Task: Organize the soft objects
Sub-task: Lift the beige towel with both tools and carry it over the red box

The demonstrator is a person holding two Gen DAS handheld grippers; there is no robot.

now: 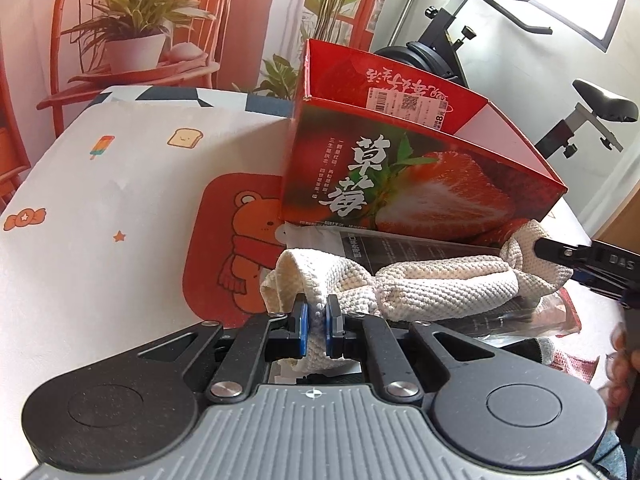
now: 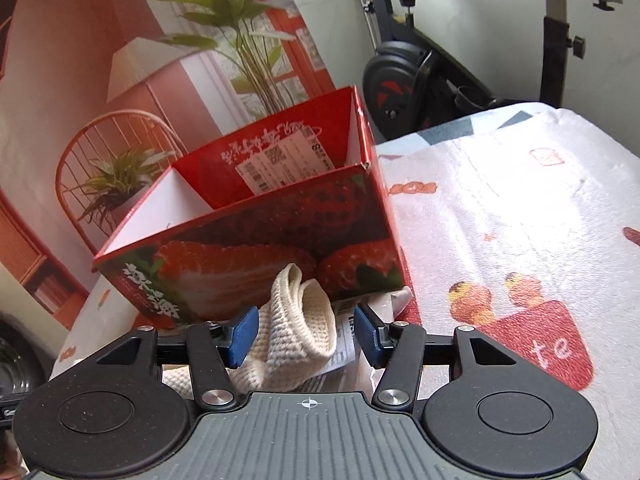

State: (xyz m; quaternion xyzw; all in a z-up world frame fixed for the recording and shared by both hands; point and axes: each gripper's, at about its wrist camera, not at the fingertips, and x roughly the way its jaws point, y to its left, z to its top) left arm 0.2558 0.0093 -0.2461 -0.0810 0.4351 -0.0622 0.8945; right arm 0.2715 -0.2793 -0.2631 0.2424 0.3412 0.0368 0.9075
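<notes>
- The left gripper (image 1: 316, 322), seen in its own wrist view, is clamped on 1 end of a cream knitted cloth (image 1: 432, 284), its 2 blue pads (image 1: 303, 320) pinching the fabric tight.
- The right gripper (image 2: 306, 334) stands parted around the cloth's other end (image 2: 296, 328); the left blue pad (image 2: 244, 334) is at the fabric's edge, the right pad clear of it, so no grip shows.
- In the left wrist view the cloth's long axis runs from 9 o'clock to 3 o'clock, from the left gripper's pads out to the right gripper's black fingertip (image 1: 546, 248) at the far end.
- The cloth lies twisted on a clear plastic packet (image 1: 424, 246) with small print, just in front of a red strawberry box (image 1: 420, 192), at 12 o'clock from the left gripper.
- The box, open at the top, carries large white Chinese characters beside a halved strawberry; a white barcode sticker (image 1: 408, 104) with a QR code and the numeral 8 is stuck on its inner wall.
- The bedcover (image 1: 100, 208) beneath shows a cartoon bear, toast, an ice lolly and a sweet; in the right wrist view the letters "te" (image 2: 550, 354) read on a red patch at 3 o'clock.
- An exercise bike (image 1: 460, 40) stands behind the box.
</notes>
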